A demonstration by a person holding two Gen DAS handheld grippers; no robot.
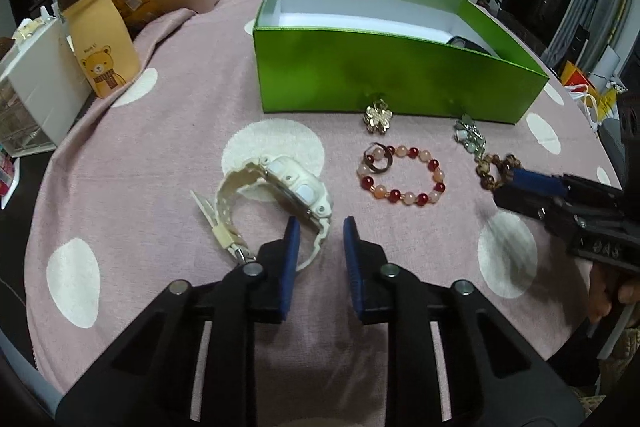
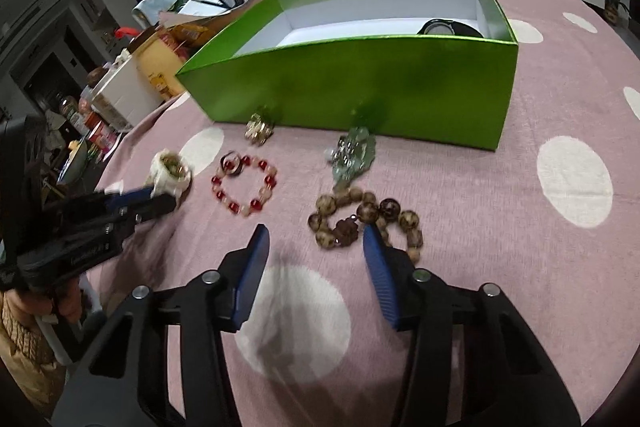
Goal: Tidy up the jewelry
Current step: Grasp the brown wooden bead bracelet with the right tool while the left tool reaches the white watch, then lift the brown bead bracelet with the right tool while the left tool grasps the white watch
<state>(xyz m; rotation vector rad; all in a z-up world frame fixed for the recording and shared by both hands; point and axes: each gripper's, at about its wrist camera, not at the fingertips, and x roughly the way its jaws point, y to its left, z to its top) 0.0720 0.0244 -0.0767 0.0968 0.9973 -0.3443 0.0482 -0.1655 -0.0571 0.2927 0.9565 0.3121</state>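
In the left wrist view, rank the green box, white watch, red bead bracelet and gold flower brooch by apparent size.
1. green box
2. white watch
3. red bead bracelet
4. gold flower brooch

The watch lies nearer the camera than the bracelet, so that pair's true order is unsure.

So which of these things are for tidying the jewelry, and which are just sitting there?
For the job:
- shiny green cardboard box
- chunky white plastic watch
- red and pink bead bracelet
- brown wooden bead bracelet
- gold flower brooch
- pale green glass charm
- dark metal ring

Just lying about:
- tan paper bag with a bear
- white plastic drawer unit
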